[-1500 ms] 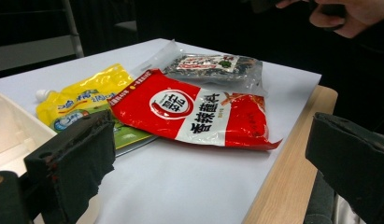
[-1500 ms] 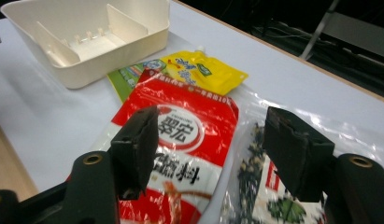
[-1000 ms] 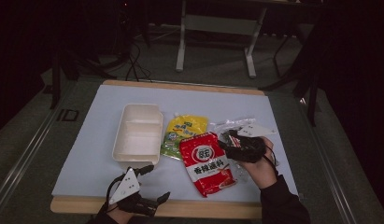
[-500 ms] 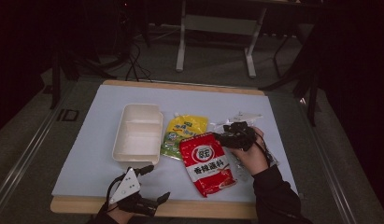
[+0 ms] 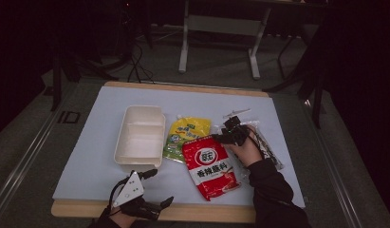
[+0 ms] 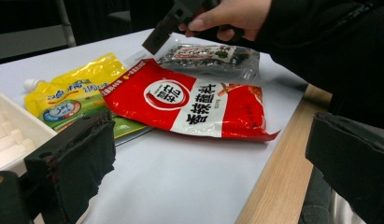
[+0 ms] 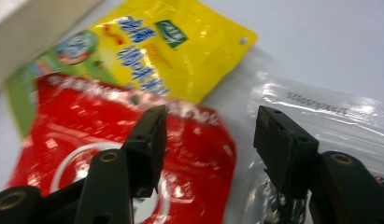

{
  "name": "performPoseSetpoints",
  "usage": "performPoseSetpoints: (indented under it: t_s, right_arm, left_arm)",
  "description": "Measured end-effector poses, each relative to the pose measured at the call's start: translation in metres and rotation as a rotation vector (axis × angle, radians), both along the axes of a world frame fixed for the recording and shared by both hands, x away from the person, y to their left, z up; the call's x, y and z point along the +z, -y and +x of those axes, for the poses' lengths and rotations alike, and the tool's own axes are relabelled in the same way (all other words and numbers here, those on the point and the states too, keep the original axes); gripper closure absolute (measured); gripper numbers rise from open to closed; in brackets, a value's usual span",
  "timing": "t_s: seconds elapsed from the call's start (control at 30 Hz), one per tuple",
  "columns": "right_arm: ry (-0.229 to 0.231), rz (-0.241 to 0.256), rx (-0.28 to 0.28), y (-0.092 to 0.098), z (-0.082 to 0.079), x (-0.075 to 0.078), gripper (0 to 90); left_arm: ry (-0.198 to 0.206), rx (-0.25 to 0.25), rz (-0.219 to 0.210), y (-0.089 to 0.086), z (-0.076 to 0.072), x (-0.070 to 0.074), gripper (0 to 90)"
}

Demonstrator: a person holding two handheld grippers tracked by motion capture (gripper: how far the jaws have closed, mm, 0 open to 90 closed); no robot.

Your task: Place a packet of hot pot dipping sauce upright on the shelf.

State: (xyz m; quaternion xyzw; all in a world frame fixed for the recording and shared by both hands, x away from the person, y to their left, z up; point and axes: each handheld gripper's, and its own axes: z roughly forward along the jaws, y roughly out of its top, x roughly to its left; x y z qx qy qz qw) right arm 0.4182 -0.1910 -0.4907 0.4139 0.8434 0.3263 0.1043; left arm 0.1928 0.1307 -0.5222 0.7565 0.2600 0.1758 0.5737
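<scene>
Resting at the bottom of the high view, the left gripper (image 5: 160, 187) sits over the near wooden edge of the table (image 5: 78, 171), left of centre, with its jaws spread wide apart and nothing between them; the grey three-cornered plate on its top shows pale against the dark hand. In the left gripper view those same two black jaws rise at the lower left and lower right corners with a broad stretch of the pale blue table cover between them.

Just above, in the lower middle of the high view, lies the red sauce packet (image 5: 209, 166), flat and slightly slanted, its white round logo toward the far end. Its upper left corner overlaps the yellow and green spouted pouch (image 5: 185, 134), which lies just beside the white two-compartment tray (image 5: 139, 135) at centre left.

To the right of the red packet, the right hand (image 5: 247, 149) holds the right gripper (image 5: 222, 138), which points toward the left of the frame. Its jaws stand apart, empty, and in the right gripper view they hover above the spot where the red packet's upper corner (image 7: 180, 140) meets the clear plastic bag of dark contents (image 7: 320, 116). Whether a fingertip touches either packet cannot be told. In the high view that clear bag (image 5: 268, 147) lies partly under the hand, at centre right.
</scene>
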Motion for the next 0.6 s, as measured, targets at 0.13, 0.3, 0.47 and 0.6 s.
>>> performPoseSetpoints:
  t_s: [0.13, 0.3, 0.47, 0.6]
  right_arm:
    - [-0.022, -0.003, -0.009, 0.0, 0.01, -0.007, 44.4]
    - [-0.063, -0.03, 0.006, -0.003, 0.021, -0.015, 47.7]
    - [-0.117, -0.045, 0.035, -0.004, 0.028, -0.021, 50.0]
    - [-0.157, -0.064, 0.074, -0.002, 0.033, -0.025, 62.9]
  left_arm:
    - [0.003, 0.003, 0.006, 0.0, 0.0, 0.0, 3.2]
    - [-0.002, 0.005, 0.003, -0.001, 0.0, 0.0, 3.2]
    - [-0.006, 0.001, 0.01, 0.0, 0.0, -0.001, 3.2]
    - [0.0, 0.003, 0.018, 0.001, 0.0, -0.001, 3.2]
